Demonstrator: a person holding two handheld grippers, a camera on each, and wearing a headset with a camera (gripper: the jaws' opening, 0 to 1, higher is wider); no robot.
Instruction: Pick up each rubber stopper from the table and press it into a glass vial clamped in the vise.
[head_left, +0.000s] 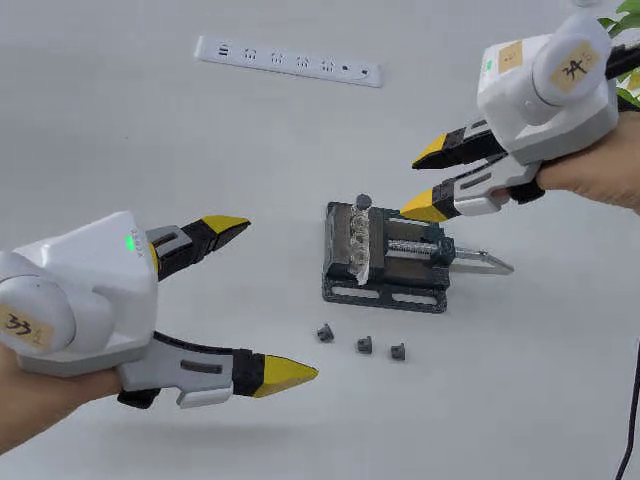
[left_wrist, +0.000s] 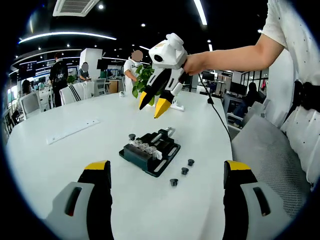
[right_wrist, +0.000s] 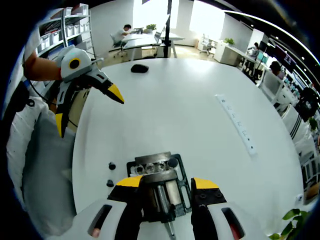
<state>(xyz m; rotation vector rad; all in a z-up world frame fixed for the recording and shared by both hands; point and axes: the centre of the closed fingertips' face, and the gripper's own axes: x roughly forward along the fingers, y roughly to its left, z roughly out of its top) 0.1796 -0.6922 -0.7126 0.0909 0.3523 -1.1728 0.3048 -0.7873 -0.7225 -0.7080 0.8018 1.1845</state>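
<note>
1. Quickly: tan stickers (head_left: 573, 68) on both grippers carry handwriting, not readable.
2. Left gripper (head_left: 278, 297): jaws spread wide, empty.
3. Right gripper (head_left: 410, 187): jaws apart, empty, above the vise (head_left: 395, 268).
4. Vials (head_left: 358, 240) sit in a row in the vise. One stopper (head_left: 364, 200) is at the row's far end; whether it is seated is unclear.
5. Three loose stoppers (head_left: 364, 345) lie on the table just beside the vise.
6. White table (head_left: 150, 150) with a power strip (head_left: 288, 60). Open office, people (left_wrist: 132, 62), plant (left_wrist: 143, 80).

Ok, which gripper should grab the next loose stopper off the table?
Left, probably. The left gripper is open, its jaws pointing toward the three stoppers lying beside the vise. The right gripper hovers above the vise, farther from them.
</note>
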